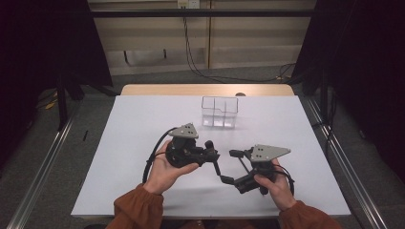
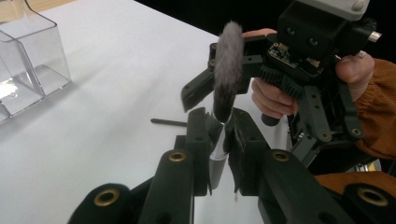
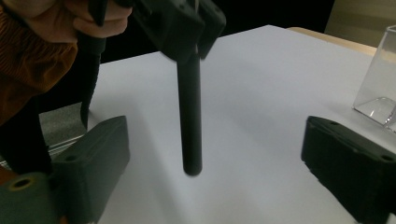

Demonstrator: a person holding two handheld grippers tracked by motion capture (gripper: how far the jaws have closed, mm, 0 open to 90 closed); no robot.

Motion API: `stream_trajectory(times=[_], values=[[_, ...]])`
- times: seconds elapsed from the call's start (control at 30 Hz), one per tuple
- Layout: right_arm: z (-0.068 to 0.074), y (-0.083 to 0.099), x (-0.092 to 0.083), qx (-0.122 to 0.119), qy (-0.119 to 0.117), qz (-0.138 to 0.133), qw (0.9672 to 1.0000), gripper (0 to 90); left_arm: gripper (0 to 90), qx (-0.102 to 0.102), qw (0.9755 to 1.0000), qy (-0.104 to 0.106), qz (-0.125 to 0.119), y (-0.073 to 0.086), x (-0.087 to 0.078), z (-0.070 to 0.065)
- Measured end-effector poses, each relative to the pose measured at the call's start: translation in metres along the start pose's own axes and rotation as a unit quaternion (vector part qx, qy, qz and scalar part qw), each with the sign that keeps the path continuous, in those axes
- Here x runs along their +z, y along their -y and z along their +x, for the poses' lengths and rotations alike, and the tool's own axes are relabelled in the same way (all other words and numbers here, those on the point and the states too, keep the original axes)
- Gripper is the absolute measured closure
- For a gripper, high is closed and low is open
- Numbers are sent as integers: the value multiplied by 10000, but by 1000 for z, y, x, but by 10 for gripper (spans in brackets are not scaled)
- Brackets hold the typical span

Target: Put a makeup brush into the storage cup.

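Makeup brush (image 2: 227, 70) is what we work with here, and it is held in the air above the white table (image 1: 143, 124), between our two hands, near the front edge. Our left gripper (image 1: 210, 156) has its jaws clenched on the brush at the silver ferrule, where the handle meets the hair. In the left gripper view the grey fluffy head stands up past the jaw tips and points away from that gripper. In the right gripper view the black handle (image 3: 190, 116) hangs down from the left gripper's jaws, with its round end free above the table.

So the long axis of the brush goes across the left jaws: head on one side, handle on the other. In the high view the handle slants down and to the right, toward our right gripper (image 1: 230, 167).

The right gripper has its jaws released and wide apart. The handle lies between the two black pads (image 3: 95, 158), but with clear space on both sides, so we see no touch. The right hand is therefore the nearer one to take the free end; we judge the jaws must close across the handle.

The clear plastic organizer (image 1: 219, 112) stands farther away, well apart from both grippers.
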State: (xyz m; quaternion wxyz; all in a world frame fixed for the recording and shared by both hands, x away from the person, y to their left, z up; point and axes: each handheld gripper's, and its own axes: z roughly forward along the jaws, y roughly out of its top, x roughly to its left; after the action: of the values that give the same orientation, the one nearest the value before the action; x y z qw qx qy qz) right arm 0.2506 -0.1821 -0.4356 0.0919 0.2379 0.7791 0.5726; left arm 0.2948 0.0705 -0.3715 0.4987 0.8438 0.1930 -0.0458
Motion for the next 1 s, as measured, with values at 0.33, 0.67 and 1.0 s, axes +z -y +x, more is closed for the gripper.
stream_trajectory(times=[0.33, 0.67, 1.0], values=[[3, -3, 22, 55, -354, 209, 9991, 134, 794, -102, 9999, -17, 36, 6, 3, 6], [2, -4, 22, 293, -226, 195, 9991, 373, 794, -151, 9999, -27, -18, 6, 2, 8], [3, -4, 23, 244, -312, 149, 9991, 659, 794, -134, 9999, -21, -25, 6, 4, 7]])
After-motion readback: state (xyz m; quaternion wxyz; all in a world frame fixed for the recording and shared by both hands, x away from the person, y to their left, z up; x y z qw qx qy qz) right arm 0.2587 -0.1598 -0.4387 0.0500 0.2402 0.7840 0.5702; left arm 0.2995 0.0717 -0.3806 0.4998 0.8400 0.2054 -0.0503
